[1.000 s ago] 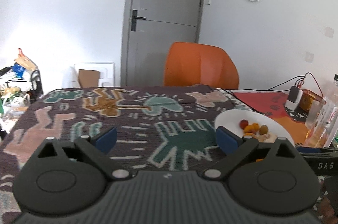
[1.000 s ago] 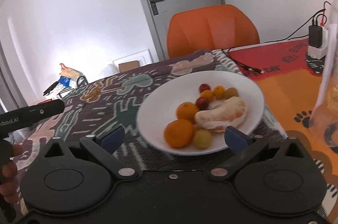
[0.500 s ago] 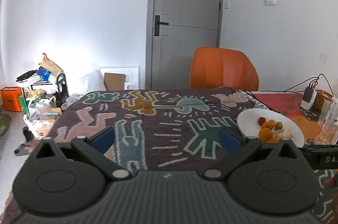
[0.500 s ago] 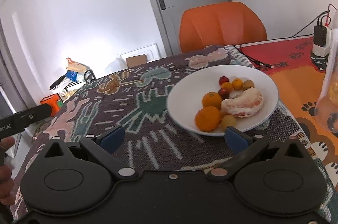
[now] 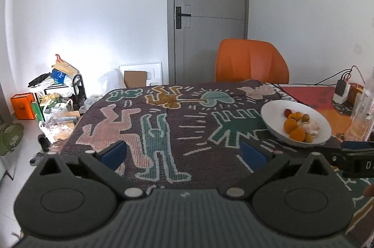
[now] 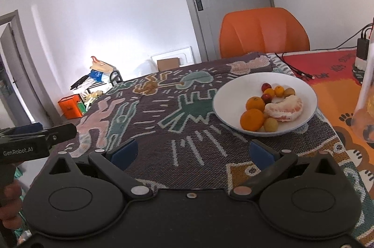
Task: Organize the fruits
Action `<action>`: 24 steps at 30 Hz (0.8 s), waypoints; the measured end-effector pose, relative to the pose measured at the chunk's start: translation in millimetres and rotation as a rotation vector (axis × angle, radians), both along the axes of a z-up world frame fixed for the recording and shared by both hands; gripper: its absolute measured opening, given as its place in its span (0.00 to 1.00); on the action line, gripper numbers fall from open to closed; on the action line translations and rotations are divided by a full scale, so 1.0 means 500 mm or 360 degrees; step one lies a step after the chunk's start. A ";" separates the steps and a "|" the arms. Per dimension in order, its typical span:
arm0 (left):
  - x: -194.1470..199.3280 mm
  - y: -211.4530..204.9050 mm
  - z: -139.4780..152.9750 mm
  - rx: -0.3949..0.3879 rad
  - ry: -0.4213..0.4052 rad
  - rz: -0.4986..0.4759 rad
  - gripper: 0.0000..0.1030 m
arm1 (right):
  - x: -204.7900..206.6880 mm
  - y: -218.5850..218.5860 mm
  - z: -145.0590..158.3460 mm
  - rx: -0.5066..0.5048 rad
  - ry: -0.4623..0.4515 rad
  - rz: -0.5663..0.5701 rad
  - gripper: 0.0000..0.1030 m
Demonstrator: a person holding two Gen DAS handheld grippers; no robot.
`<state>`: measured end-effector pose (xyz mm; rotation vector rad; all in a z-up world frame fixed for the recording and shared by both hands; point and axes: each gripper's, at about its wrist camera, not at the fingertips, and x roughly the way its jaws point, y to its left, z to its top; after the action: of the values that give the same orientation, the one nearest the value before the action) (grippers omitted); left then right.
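Beyond the left gripper, left wrist view: patterned tablecloth, fingers wide apart, nothing between them. White plate to the right of the gripper and beyond it, carrying the fruit. On the plate: two oranges at the near side, a red fruit at the far side, small yellow-brown fruits and a pale peeled piece, too small here to separate. Clear bottle just right of the plate. Orange chair behind the plate, at the table's far edge. Part of the right gripper shows at the frame's right edge, near the plate.

Right wrist view: right gripper likewise spread apart and empty, above the cloth on the near side of the plate. Plate contents, clearer: two oranges, two red fruits, smaller orange fruits behind them, peeled pomelo segment to the right of the oranges, a yellowish fruit at the near rim. Charger and cables beyond the plate, on the red cloth.

Risks, as judged: the fruits lie touching, so closing on one may nudge its neighbours and send round ones over the shallow rim; the soft pomelo would crush under a hard squeeze; a wide sweep rightward could tip the bottle.
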<state>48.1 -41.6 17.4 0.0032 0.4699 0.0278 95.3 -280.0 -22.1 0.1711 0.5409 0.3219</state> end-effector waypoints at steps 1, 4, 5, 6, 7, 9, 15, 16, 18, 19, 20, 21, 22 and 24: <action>-0.007 0.001 0.002 -0.0001 -0.0002 0.0001 1.00 | -0.005 0.001 0.002 -0.0006 -0.0004 0.0000 1.00; -0.028 0.006 0.009 -0.0010 -0.0005 -0.0007 1.00 | -0.022 0.006 0.009 -0.0025 -0.0014 0.0017 1.00; -0.033 0.007 0.011 -0.0014 -0.0006 -0.0005 1.00 | -0.028 0.007 0.011 -0.0027 -0.0021 0.0021 1.00; -0.039 0.008 0.012 -0.0015 -0.0008 -0.0001 1.00 | -0.033 0.007 0.013 -0.0028 -0.0024 0.0026 1.00; -0.046 0.010 0.014 -0.0013 -0.0013 0.0001 1.00 | -0.037 0.007 0.015 -0.0028 -0.0025 0.0033 1.00; -0.060 0.012 0.015 -0.0013 -0.0018 0.0000 1.00 | -0.047 0.009 0.017 -0.0027 -0.0026 0.0048 1.00; -0.099 0.024 0.013 -0.0038 -0.0013 0.0074 1.00 | -0.079 0.015 0.021 -0.0014 -0.0030 0.0070 1.00; -0.105 0.026 0.013 -0.0038 -0.0011 0.0073 1.00 | -0.085 0.013 0.021 0.0013 -0.0020 0.0070 1.00; -0.121 0.030 0.012 -0.0032 -0.0011 0.0076 1.00 | -0.096 0.008 0.022 0.0056 -0.0021 0.0060 1.00; -0.128 0.033 0.012 -0.0034 -0.0010 0.0085 1.00 | -0.102 0.007 0.023 0.0065 -0.0021 0.0055 1.00; -0.134 0.037 0.012 -0.0041 -0.0011 0.0094 1.00 | -0.107 0.008 0.023 0.0062 -0.0022 0.0059 1.00; -0.140 0.040 0.012 -0.0049 -0.0010 0.0104 1.00 | -0.112 0.009 0.025 0.0052 -0.0029 0.0074 1.00; -0.145 0.042 0.011 -0.0052 -0.0008 0.0111 1.00 | -0.116 0.009 0.027 0.0045 -0.0040 0.0086 1.00; -0.152 0.046 0.012 -0.0047 -0.0009 0.0109 1.00 | -0.123 0.010 0.031 0.0032 -0.0058 0.0092 1.00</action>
<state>-27.7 -18.8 23.2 -0.0418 0.4643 0.0883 33.9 -275.1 -6.8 0.1691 0.5074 0.3863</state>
